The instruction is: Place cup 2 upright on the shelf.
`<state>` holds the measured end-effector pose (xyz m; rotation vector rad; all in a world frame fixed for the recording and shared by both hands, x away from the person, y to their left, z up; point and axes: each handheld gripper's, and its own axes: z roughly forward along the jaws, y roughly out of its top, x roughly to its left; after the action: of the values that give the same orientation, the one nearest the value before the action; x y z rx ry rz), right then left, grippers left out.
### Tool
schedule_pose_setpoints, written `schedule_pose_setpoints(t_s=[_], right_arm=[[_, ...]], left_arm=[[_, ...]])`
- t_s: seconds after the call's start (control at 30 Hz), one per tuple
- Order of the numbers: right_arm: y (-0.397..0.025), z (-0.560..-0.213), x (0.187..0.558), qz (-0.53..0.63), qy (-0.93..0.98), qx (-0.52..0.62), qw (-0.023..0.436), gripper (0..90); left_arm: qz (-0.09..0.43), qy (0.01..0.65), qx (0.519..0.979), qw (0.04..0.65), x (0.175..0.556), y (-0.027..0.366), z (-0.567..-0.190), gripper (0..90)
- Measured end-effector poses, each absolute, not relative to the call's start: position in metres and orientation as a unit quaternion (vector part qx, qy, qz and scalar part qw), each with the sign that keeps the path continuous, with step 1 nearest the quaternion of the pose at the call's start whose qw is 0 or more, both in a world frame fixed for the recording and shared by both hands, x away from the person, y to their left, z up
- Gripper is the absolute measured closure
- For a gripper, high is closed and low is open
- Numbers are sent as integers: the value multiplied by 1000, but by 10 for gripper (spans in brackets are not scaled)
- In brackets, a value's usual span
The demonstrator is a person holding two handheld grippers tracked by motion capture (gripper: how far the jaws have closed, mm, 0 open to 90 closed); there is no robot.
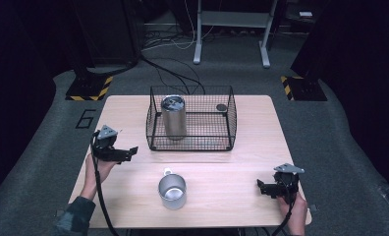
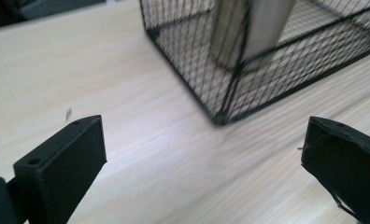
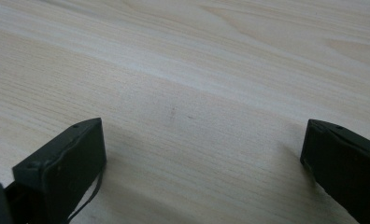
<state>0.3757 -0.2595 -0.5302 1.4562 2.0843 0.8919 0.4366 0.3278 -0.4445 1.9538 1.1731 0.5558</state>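
From above, a wire basket [image 1: 191, 118] on the desk [image 1: 241, 162] holds a steel canister [image 1: 173, 117]; a metal mug [image 1: 172, 191] stands nearer, between the left gripper [image 1: 128, 153] and right gripper [image 1: 262, 187]. The left gripper view shows wide-apart jaws facing the basket's corner. The right gripper view shows jaws spread over bare wood.

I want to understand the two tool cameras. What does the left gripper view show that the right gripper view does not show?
The left gripper view alone has the black wire basket, with a corner facing the camera, and the lower part of the tall metal cylinder standing inside it. The right gripper view adds nothing of its own: beyond its jaws it has bare wood. Both views share the light wooden table and a pair of black jaws standing wide apart with nothing between them, so the left tool and the right tool are both open.
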Motion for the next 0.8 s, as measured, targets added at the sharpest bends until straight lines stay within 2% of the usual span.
schedule_pose_setpoints(t_s=[0.17,0.33,0.53,0.8], right_arm=[[-260,-530,376,322,758,522,221,0],[-260,-530,376,321,759,522,219,0],[-260,-530,376,321,758,523,222,0],[-259,-530,376,319,756,526,223,0]], left_arm=[[197,505,761,355,452,349,-494,0],[200,511,763,343,464,350,-515,0],[213,497,779,317,475,348,-527,0],[212,488,783,323,481,351,-530,0]])
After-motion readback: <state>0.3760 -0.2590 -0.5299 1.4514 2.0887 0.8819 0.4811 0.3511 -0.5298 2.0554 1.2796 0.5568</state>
